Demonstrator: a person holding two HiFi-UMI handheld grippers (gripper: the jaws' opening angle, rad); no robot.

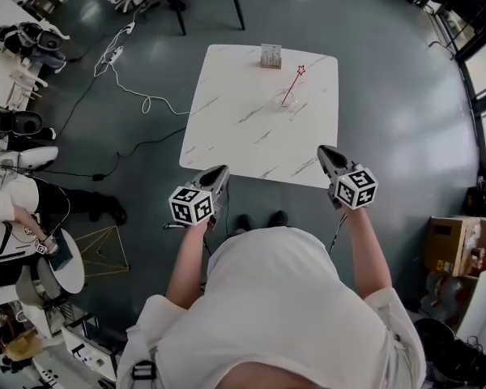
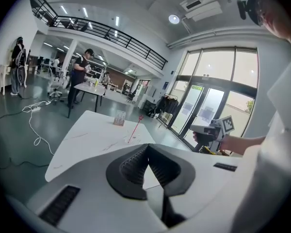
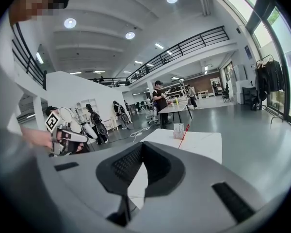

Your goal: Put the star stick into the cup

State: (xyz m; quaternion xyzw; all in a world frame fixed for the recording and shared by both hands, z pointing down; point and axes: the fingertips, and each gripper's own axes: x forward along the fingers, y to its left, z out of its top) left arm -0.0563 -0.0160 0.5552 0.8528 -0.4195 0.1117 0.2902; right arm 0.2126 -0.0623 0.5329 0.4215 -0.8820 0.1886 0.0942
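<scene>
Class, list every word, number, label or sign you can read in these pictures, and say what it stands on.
No text is legible anywhere.
The card stand on the table: print too small to read.
The cardboard box: yellow label, too blurred to read.
On the left gripper and right gripper: square markers only, no words.

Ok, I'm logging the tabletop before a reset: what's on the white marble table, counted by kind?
Star stick: 1
Clear cup: 1
Small box: 1
Total: 3
</scene>
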